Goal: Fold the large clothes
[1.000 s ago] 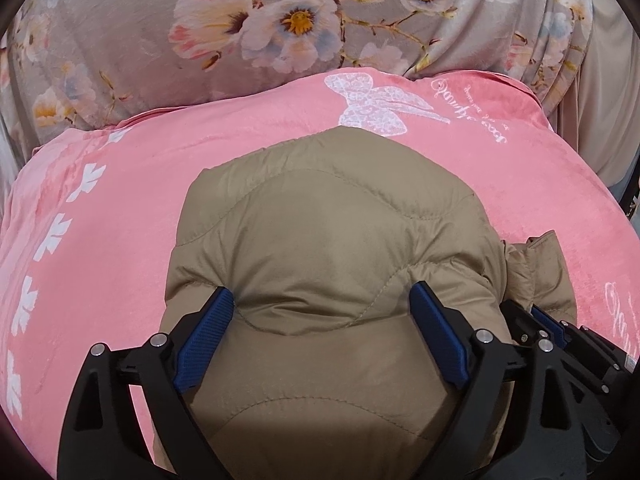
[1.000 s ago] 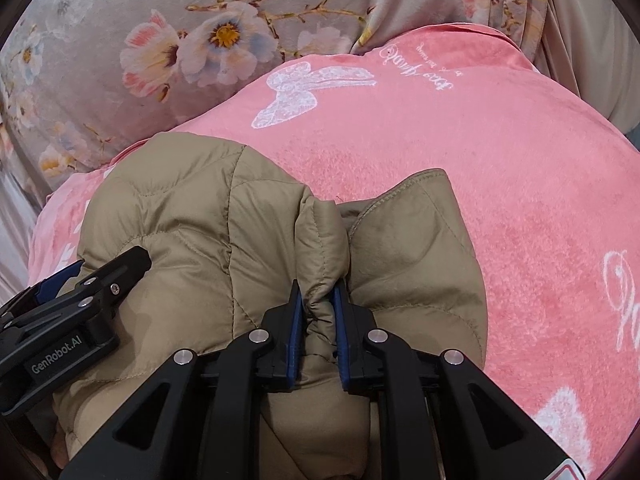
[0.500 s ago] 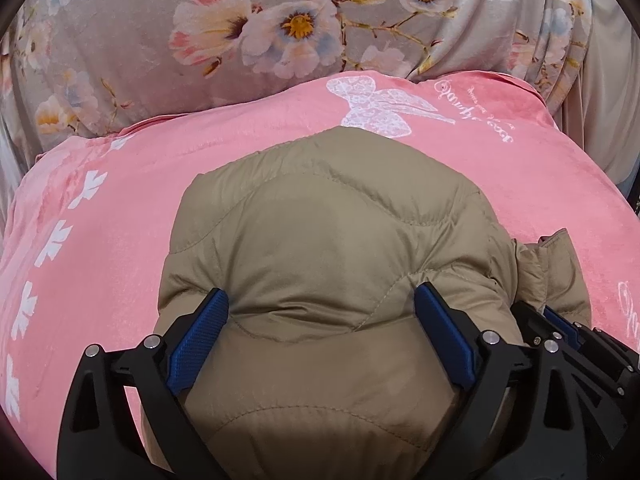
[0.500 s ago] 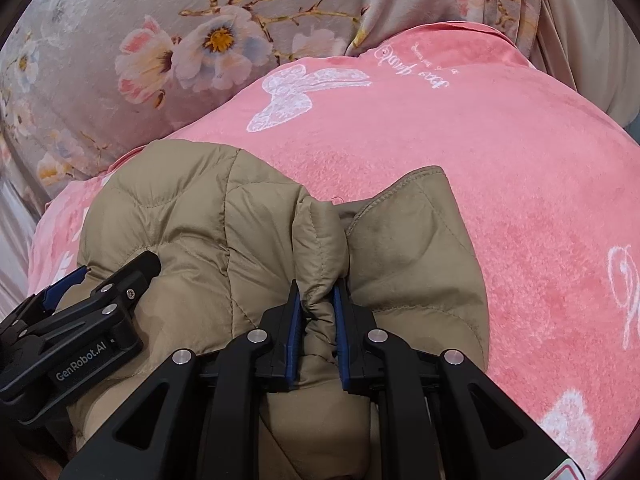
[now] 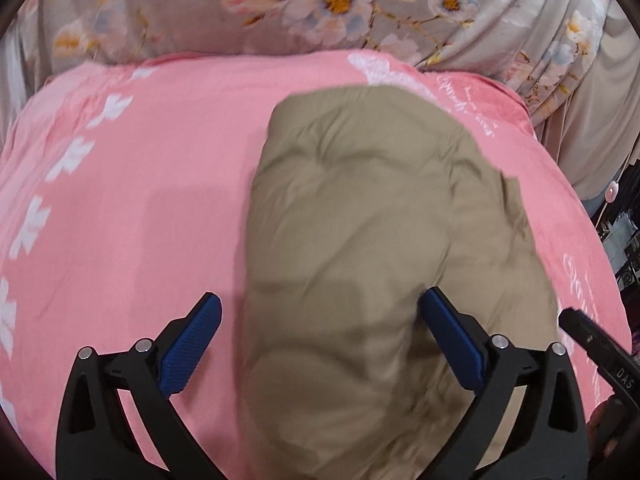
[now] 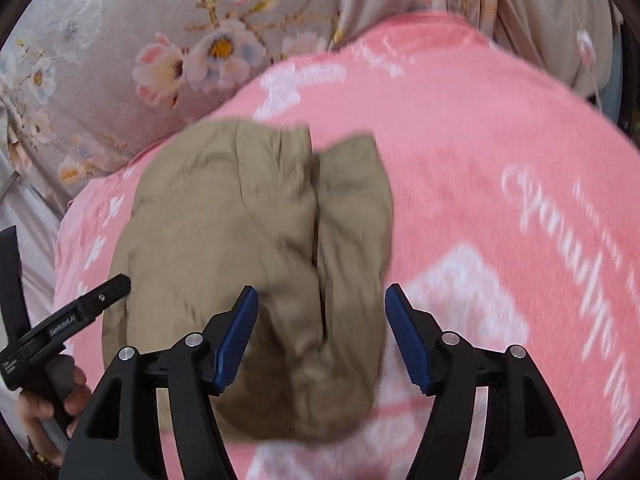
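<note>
- Left wrist view: left gripper (image 5: 320, 340) jaws have just been opening, now at their widest; a second ago both blue pads were pushed into the jacket's sides, now the left pad (image 5: 192, 348) stands clear over the pink blanket (image 5: 120, 220) and only the right pad overlaps the fabric
- nothing held on this side; folded tan puffer jacket (image 5: 380, 260) sits right of centre in this view, where earlier it was centred between the fingers
- Right wrist view: right gripper (image 6: 322, 338) jaws have just been opening; half a second ago they were clamped on a ridge of jacket fabric, now both pads are spread apart with no grip
- jacket (image 6: 260, 260) lies between and ahead of the right fingers; left pad (image 6: 236, 340) overlaps the fabric, cannot tell if touching; right pad is over blanket, apart from the jacket
- jacket is a compact bundle resting on the blanket, long axis running away from both cameras toward the floral sheet (image 6: 120, 40) at the far edge
- a fold seam splits the bundle lengthwise, narrower flap on the right side in the right wrist view
- both views motion-blurred, stitching detail unreadable
- a hand (image 6: 48, 404) on the left gripper's handle shows at lower left of the right view
</note>
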